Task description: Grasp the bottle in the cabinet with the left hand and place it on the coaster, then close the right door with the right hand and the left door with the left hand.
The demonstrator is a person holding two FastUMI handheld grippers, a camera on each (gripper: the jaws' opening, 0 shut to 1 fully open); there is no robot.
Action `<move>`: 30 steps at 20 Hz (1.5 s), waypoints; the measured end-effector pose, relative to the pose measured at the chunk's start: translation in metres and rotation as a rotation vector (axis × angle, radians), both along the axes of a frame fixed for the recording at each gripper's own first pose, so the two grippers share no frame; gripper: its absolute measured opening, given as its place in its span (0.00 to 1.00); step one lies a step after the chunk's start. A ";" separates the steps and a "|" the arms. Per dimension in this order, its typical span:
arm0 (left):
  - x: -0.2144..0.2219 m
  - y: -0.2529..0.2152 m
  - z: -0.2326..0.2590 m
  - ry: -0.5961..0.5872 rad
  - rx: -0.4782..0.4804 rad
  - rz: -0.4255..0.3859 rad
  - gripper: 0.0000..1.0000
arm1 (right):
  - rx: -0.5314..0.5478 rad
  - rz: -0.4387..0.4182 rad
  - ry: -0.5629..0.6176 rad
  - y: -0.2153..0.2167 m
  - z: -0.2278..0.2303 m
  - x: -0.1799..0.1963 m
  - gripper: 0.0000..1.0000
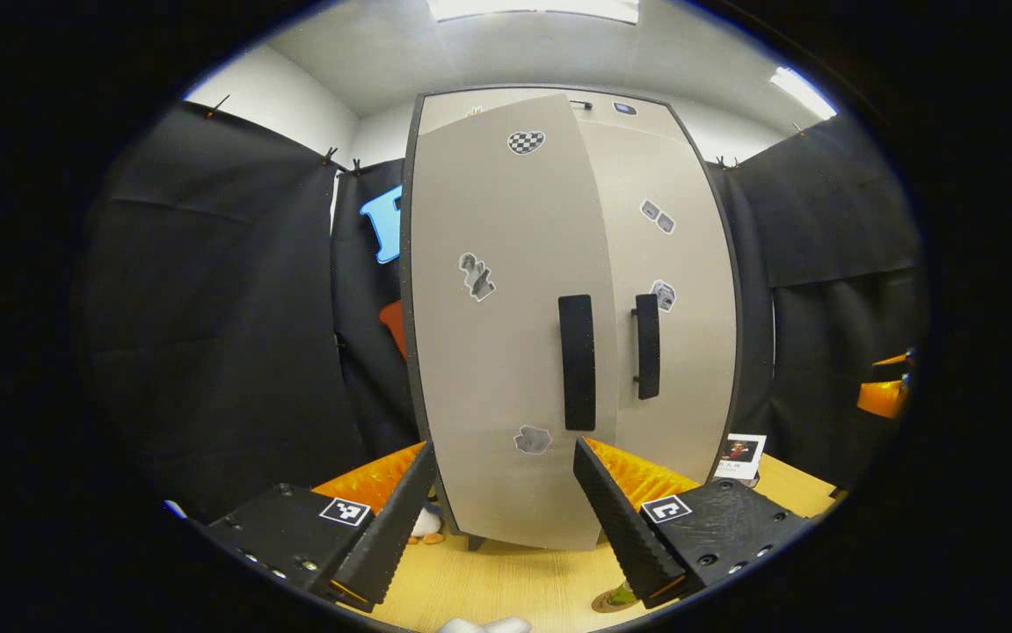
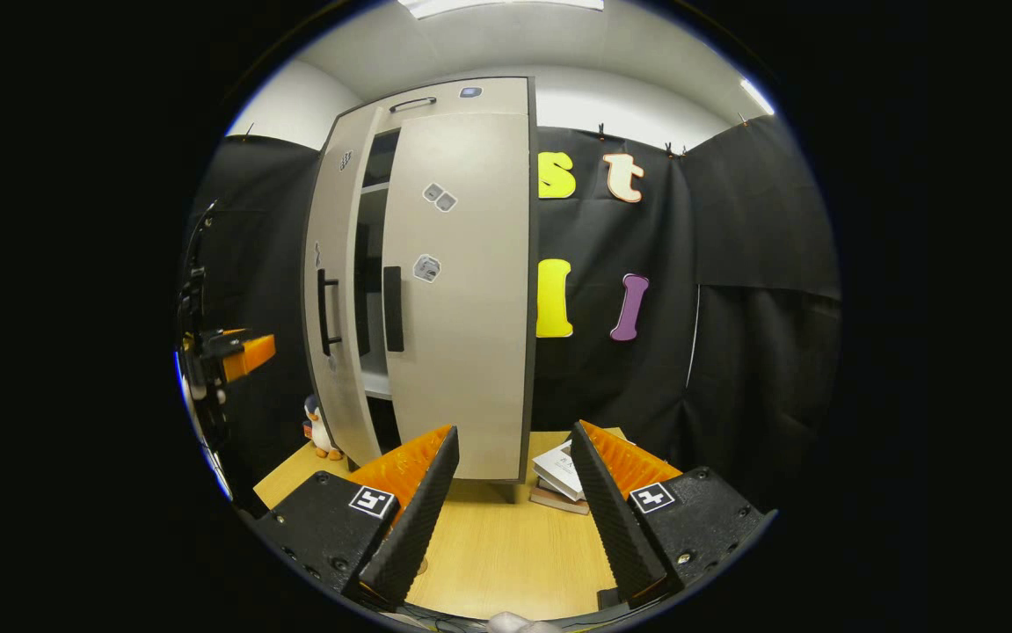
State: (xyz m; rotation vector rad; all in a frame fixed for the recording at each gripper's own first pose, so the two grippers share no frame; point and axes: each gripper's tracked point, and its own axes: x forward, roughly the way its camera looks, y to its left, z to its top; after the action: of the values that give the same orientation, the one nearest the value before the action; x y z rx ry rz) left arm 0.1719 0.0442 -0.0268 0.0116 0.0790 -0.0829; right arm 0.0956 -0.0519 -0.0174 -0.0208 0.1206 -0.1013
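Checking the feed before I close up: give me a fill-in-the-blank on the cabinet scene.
1. Both cabinet doors stand slightly ____.
2. Each door has a vertical black ____.
3. Both grippers, left gripper and right gripper, have their fingers ____.
4. The penguin toy stands on the ____ beside the cabinet.

Missing: ajar; handle; open; table

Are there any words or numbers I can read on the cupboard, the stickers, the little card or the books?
Nothing readable.
Small stickers on the beige two-door cabinet: pictures, no legible words.
White picture card beside the cabinet: print too small.
Stacked books on the wooden table: cover print blurred.
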 end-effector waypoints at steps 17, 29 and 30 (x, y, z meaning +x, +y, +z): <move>-0.051 -0.022 -0.035 0.040 -0.016 0.020 0.96 | -0.017 0.026 0.007 0.035 -0.018 0.007 0.82; -0.045 -0.018 -0.025 0.016 -0.002 0.026 0.96 | -0.014 0.021 -0.019 0.037 -0.006 0.008 0.82; -0.044 -0.016 -0.024 0.013 0.001 0.028 0.96 | -0.016 0.022 -0.022 0.037 -0.004 0.009 0.82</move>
State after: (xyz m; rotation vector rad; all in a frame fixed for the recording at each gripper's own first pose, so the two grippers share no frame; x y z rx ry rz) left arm 0.1278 0.0279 -0.0506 0.0110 0.0918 -0.0554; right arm 0.1050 -0.0149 -0.0213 -0.0367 0.0973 -0.0806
